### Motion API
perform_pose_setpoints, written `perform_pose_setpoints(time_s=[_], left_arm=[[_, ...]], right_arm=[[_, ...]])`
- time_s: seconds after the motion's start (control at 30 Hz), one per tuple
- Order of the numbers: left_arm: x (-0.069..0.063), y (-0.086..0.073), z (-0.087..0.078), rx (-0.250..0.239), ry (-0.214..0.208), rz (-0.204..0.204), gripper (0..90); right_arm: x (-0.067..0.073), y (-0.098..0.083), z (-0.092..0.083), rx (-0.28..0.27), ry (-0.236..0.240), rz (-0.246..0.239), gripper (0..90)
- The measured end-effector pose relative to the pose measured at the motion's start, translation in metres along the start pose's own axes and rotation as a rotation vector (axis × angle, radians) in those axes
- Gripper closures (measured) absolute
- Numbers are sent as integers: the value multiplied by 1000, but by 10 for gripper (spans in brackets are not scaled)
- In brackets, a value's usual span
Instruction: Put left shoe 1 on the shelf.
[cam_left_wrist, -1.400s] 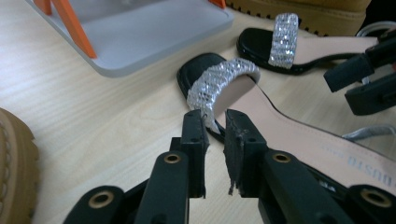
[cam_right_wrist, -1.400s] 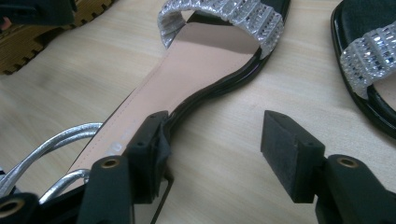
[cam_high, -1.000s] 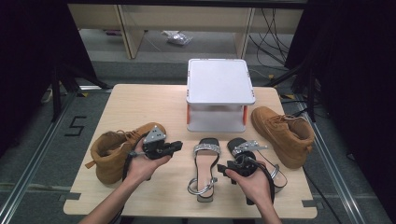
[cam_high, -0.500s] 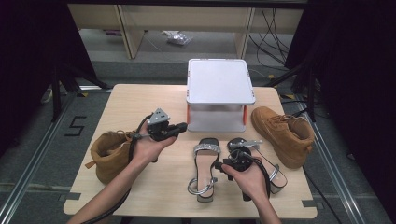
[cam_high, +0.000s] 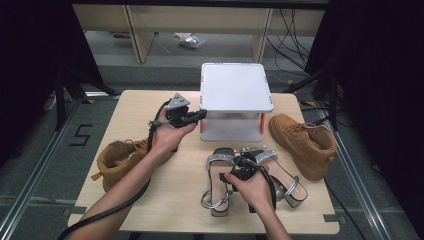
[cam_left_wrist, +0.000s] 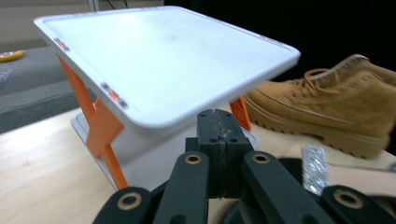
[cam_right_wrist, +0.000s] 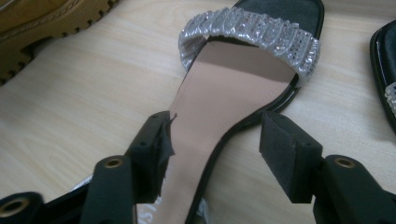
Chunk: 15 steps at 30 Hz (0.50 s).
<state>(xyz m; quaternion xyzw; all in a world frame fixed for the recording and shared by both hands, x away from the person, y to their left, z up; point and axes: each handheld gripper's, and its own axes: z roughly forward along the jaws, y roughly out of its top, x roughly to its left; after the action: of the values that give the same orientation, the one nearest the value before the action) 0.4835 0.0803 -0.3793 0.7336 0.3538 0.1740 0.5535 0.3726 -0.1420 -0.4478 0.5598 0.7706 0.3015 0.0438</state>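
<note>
Right gripper (cam_right_wrist: 212, 140), held low over the table (cam_high: 150, 210), had just been opening its jaws; they stood wide to either side of the left sandal's (cam_right_wrist: 224, 93) narrow waist, the left pad at the sole's edge, the right pad apart from it. That sandal (cam_high: 217, 182), with its glittering toe strap, lay near the table's front edge, just in front of the white two-tier stand (cam_high: 232, 97). A second sandal (cam_high: 280, 175) lay just beside it, on its right. Left gripper (cam_high: 197, 116) was raised beside the stand's left edge, level with its upper shelf, jaws pressed together on nothing (cam_left_wrist: 218, 140). One tan boot (cam_high: 302, 142) lay to the stand's right, near the table's right edge; the other tan boot (cam_high: 120, 157) lay to the stand's front-left, behind the left forearm.
</note>
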Motion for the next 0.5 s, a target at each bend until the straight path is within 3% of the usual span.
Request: perform_pose_setpoints(time_s=[0.03,0.13,0.23,0.27,0.33,0.37,0.47,0.5], left_arm=[[1,3,5,-3,4,-3,896],[2,8,13,-7,11,5,896],[3,10,22,-1,22,29,894],[3,10,24,-1,26,31,894],[5,9,28,1,32,25,894],[6,9,29,5,34,28,893],[8,7,34,14,43,27,893],[8,7,35,9,43,28,893]], right_arm=[[1,1,1,3,-6,-8,424],[4,4,3,33,2,41,393],[7,5,10,64,-20,68,370],[9,4,12,95,-15,84,368],[12,3,15,103,-12,109,363],[12,3,16,105,-18,91,360],[19,2,18,116,-4,131,360],[18,1,19,130,-13,109,360]])
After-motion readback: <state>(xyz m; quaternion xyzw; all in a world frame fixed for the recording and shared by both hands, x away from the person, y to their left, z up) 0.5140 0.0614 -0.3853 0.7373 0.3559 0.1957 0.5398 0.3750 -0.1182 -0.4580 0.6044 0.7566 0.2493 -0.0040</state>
